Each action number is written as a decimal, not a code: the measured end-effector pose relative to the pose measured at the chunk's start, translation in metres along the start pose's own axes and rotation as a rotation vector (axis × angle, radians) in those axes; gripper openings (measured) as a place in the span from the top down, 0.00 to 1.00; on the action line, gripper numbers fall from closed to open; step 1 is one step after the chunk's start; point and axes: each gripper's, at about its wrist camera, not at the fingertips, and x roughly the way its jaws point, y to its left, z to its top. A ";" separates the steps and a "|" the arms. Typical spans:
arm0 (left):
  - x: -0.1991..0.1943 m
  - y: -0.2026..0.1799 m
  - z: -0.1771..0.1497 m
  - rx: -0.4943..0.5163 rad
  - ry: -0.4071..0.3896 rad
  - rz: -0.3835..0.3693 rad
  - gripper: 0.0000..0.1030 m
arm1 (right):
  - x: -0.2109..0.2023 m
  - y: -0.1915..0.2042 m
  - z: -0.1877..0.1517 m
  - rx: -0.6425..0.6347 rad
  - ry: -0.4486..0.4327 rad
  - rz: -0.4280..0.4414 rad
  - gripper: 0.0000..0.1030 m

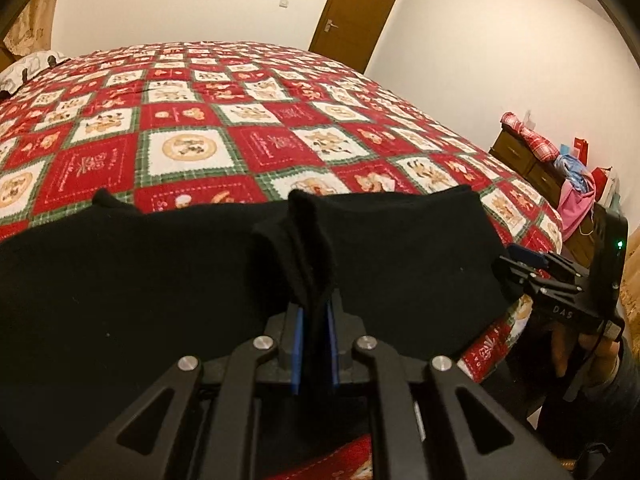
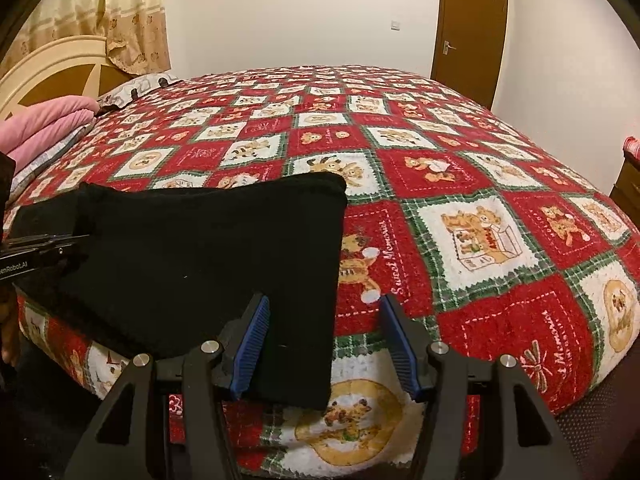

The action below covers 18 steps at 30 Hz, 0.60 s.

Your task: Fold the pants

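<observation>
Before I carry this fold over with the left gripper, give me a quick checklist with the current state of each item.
1. Left gripper shut on the pants: ok, a bunched fold sits between its pads.
2. Right gripper holding fabric: not ok, it is open, with the pants' near right edge between its fingers.
3. Pants on the bed, not hanging to the floor: ok, though their near edge overhangs the bed's side.
4. Bedspread beyond the pants free for the fold: ok.
5. Layers lined up evenly: cannot tell, the black fabric hides its seams.
</observation>
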 end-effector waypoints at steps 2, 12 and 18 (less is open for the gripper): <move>0.000 -0.001 0.000 0.004 -0.001 0.002 0.88 | -0.005 0.000 0.001 0.002 -0.023 0.003 0.43; 0.000 0.002 0.000 0.004 -0.004 0.021 0.78 | 0.002 0.023 -0.006 -0.124 0.004 -0.006 0.40; -0.003 0.004 0.000 0.006 -0.004 0.027 0.62 | -0.005 0.010 -0.002 -0.060 -0.032 0.016 0.39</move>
